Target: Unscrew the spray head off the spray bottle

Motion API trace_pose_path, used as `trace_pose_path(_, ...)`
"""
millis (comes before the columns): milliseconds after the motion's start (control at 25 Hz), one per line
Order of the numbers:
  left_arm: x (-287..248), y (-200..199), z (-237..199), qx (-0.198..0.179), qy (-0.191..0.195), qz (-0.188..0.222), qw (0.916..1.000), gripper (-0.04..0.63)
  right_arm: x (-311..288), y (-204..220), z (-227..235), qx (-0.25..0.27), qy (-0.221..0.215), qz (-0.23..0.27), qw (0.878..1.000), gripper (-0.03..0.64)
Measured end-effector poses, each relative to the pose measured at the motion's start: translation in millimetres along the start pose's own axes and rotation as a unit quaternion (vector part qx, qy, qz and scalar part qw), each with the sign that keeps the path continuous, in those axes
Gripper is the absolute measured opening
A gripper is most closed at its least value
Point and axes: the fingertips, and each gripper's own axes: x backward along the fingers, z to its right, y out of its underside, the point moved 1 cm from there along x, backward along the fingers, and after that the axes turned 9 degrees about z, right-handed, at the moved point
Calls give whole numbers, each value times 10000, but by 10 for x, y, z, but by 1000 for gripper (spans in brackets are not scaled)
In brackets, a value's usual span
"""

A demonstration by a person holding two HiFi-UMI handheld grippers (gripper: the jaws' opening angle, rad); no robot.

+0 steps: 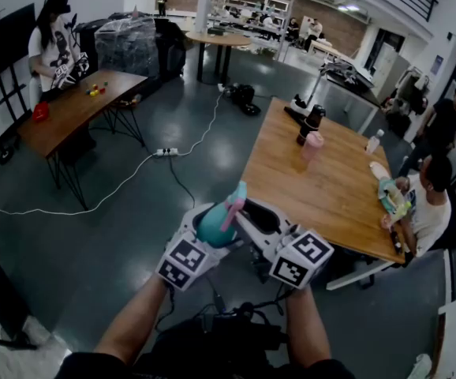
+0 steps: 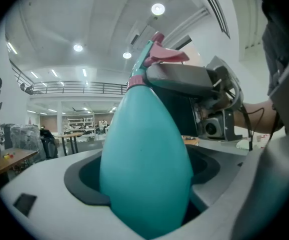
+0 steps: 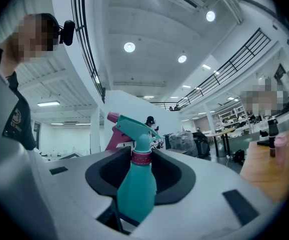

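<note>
A teal spray bottle [image 1: 211, 227] hangs in the air in front of me, tilted, between both grippers. My left gripper [image 1: 203, 226] is shut on its fat body [image 2: 147, 164], which fills the gap between the jaws. The spray head [image 1: 237, 198] is teal with a pink trigger and a pink collar [image 3: 141, 157]. My right gripper [image 1: 252, 215] comes in from the right and is shut at that collar, just under the trigger. One grey jaw of it lies against the neck in the left gripper view. In the right gripper view the head [image 3: 132, 126] rises above the jaws.
A wooden table [image 1: 323, 188] stands to the right with a black bottle [image 1: 311, 123] and a pink cup [image 1: 313, 145]; a person [image 1: 431, 204] sits at its far side. Another table [image 1: 70, 110] with a person is at the back left. A power strip [image 1: 167, 152] and cable lie on the floor.
</note>
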Motion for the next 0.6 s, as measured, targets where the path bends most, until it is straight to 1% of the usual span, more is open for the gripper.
trace_pose_path(160,33,-67,121,120,621,131,9979,442,65,-45,-49,-28,-587,-46,9983,140)
trace_pose_path(280,58,-88,227,220,1062,201,9939,443,125,-60,-89,-50,-1020,-73,9947,140)
trace_pose_path(400,79,-89,310,342,1393,231,9894,442,168,-59,-111,-99,-1334,-112,9909,140)
trace_pose_path(520,106,-117,355,436,1539,295,9867,442,184,-75,-146,-156,-1546,-59,9878,138)
trace_pose_path(600,97,-140,341,487,1419,388,9879,442,179,-90,-138,-102,-1461,-10,9892,138)
